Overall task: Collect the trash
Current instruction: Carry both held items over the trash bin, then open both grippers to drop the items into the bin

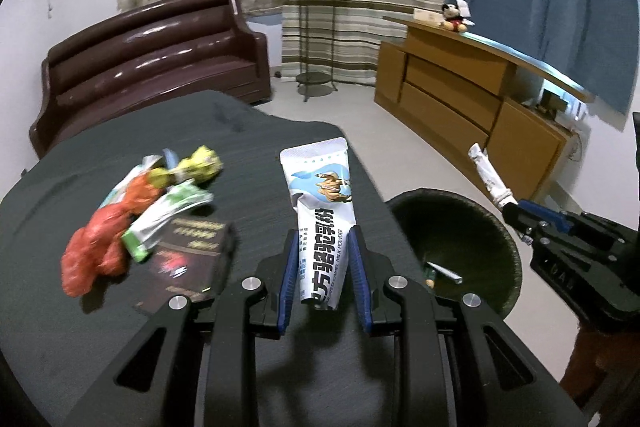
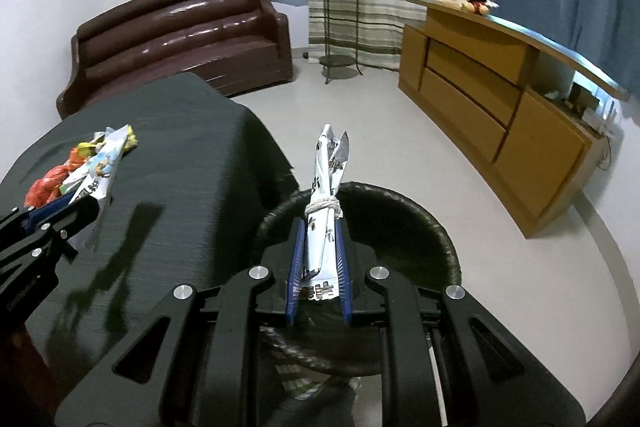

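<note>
White camel-milk sachet [image 1: 322, 223] clamped in left jaws; right jaws shut on knotted wrapper [image 2: 326, 211] above bin [image 2: 440, 227].

I see white-and-blue foil milk-powder sachet with camel print [image 1: 320, 211] upright, lower end pinched, above dark cloth counter [image 1: 240, 147]. White printed paper wrapper, rolled and knotted mid-length [image 2: 326, 203], stands upright over round dark woven basket [image 2: 436, 223]. Small scrap [image 1: 442, 269] lies in basket. Heap on counter: crumpled orange plastic bag [image 1: 100, 243], green-white packet [image 1: 168, 215], yellow wrapper [image 1: 200, 165], dark flat box [image 1: 188, 259].
</note>
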Tool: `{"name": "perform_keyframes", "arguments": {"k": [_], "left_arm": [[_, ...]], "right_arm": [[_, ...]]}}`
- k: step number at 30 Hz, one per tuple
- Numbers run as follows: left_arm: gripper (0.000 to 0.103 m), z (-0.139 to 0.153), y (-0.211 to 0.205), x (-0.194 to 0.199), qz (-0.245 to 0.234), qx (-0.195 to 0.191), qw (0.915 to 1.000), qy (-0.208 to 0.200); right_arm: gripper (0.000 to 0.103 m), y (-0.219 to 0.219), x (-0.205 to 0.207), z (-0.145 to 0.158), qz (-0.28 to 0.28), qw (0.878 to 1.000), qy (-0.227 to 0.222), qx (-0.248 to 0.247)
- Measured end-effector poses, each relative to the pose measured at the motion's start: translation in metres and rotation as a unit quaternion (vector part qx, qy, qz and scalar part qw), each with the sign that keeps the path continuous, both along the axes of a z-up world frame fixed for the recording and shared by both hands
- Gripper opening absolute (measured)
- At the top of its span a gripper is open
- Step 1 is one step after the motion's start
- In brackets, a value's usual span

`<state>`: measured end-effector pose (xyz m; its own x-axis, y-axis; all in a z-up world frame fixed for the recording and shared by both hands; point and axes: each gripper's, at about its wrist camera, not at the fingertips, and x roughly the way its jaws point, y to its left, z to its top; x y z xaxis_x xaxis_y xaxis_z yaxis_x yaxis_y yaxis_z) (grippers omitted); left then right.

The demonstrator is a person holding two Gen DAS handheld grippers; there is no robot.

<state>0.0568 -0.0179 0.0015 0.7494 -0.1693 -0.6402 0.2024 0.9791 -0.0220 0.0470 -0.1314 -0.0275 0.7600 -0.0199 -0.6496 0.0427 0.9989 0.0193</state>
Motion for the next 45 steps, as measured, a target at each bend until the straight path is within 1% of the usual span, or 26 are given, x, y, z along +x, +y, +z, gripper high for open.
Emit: {"name": "perform_keyframes", "arguments": {"k": [11, 26, 27, 28, 29, 30, 32, 42, 43, 44, 45], "left_arm": [[0.026, -0.013, -0.044, 0.020, -0.036, 0.016, 0.9992, 0.009], [0.027, -0.019, -0.083, 0.034, -0.053, 0.036, 0.9979, 0.009], [0.030, -0.019, -0.084, 0.037, -0.053, 0.038, 0.9978, 0.012], [0.031, -0.020, -0.082, 0.036, -0.053, 0.037, 0.9978, 0.014], [0.035, -0.020, -0.081, 0.037, -0.052, 0.037, 0.9978, 0.016], [0.040, -0.020, -0.081, 0.038, -0.051, 0.037, 0.9979, 0.017], [0.046, -0.019, -0.080, 0.038, -0.049, 0.037, 0.9980, 0.017], [0.060, -0.017, -0.084, 0.039, -0.043, 0.034, 0.9984, 0.016], [0.061, -0.017, -0.084, 0.040, -0.042, 0.034, 0.9984, 0.016], [0.062, -0.017, -0.084, 0.040, -0.041, 0.033, 0.9985, 0.015], [0.062, -0.017, -0.084, 0.041, -0.040, 0.033, 0.9985, 0.016]], "right_arm": [[0.016, -0.023, 0.008, -0.006, -0.021, 1.000, 0.003, 0.010], [0.017, -0.054, 0.023, -0.016, -0.048, 0.998, 0.008, 0.028], [0.017, -0.056, 0.024, -0.017, -0.050, 0.998, 0.008, 0.033], [0.019, -0.058, 0.025, -0.017, -0.052, 0.998, 0.009, 0.035], [0.022, -0.059, 0.025, -0.018, -0.054, 0.998, 0.010, 0.037], [0.028, -0.061, 0.025, -0.019, -0.056, 0.998, 0.008, 0.039], [0.028, -0.062, 0.025, -0.019, -0.056, 0.998, 0.009, 0.039], [0.030, -0.060, 0.025, -0.019, -0.057, 0.998, 0.009, 0.040], [0.031, -0.060, 0.025, -0.019, -0.058, 0.998, 0.009, 0.040], [0.035, -0.061, 0.025, -0.019, -0.057, 0.998, 0.009, 0.039], [0.037, -0.060, 0.025, -0.019, -0.058, 0.998, 0.007, 0.039]]}}
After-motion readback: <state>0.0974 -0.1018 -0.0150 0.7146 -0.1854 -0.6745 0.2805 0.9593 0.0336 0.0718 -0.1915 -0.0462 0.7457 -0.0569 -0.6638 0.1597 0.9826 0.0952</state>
